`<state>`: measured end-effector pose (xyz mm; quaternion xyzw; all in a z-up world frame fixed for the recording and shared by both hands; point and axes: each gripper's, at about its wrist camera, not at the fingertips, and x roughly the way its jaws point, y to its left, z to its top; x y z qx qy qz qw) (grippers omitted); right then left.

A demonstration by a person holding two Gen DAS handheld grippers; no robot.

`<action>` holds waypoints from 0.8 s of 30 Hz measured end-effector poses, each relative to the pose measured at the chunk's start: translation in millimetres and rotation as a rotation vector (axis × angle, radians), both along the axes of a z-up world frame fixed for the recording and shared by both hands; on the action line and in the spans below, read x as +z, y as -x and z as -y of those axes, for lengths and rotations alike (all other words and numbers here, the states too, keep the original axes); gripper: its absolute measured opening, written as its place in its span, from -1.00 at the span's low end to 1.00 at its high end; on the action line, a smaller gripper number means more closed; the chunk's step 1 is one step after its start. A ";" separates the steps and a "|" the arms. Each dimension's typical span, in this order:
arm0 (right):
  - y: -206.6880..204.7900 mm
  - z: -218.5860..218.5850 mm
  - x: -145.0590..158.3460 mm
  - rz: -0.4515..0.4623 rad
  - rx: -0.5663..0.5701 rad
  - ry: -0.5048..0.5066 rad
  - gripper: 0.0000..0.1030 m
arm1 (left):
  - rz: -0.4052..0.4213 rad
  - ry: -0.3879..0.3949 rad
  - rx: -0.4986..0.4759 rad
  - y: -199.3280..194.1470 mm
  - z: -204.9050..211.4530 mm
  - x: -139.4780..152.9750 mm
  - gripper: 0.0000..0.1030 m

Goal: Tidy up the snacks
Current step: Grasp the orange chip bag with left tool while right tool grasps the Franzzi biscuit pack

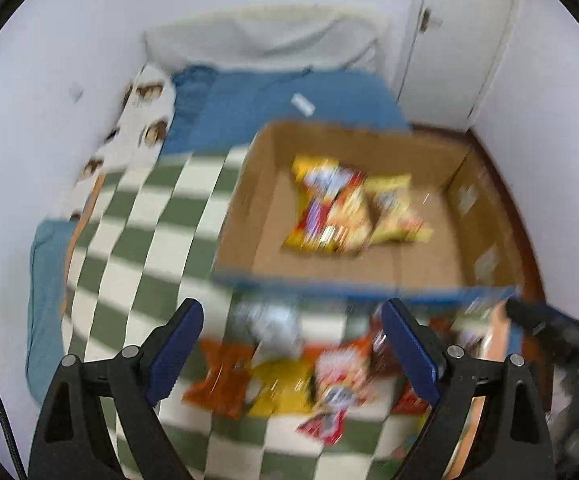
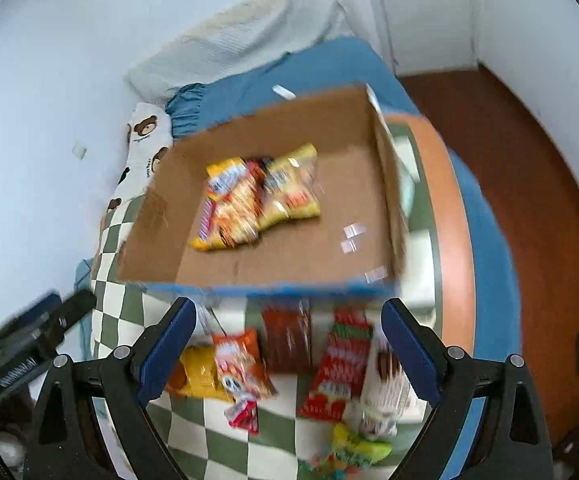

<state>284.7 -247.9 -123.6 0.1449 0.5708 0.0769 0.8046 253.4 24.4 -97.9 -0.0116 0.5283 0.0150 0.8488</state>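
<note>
My left hand-held gripper point(image 1: 291, 354) and right hand-held gripper point(image 2: 289, 350) both hang wide open and empty over loose snacks point(image 2: 337, 364) on the bed point(image 2: 125, 320); three packets point(image 2: 255, 200) lie inside the box point(image 2: 169, 184).

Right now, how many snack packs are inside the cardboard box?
2 visible, maybe more hidden: a yellow-red pack left and a yellow pack right, overlapping mid-floor of the cardboard box.
</note>
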 end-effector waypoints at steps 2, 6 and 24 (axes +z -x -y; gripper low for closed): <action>12.5 13.2 -20.4 -0.037 -0.037 -0.007 0.74 | -0.081 0.008 0.027 8.6 -14.1 -28.4 0.78; 27.4 35.6 -57.6 -0.118 -0.096 0.029 0.44 | -0.207 0.036 0.068 18.6 -40.8 -81.3 0.78; 23.9 23.6 -166.1 -0.272 -0.082 0.283 0.16 | -0.334 -0.081 0.053 27.9 -92.7 -158.9 0.78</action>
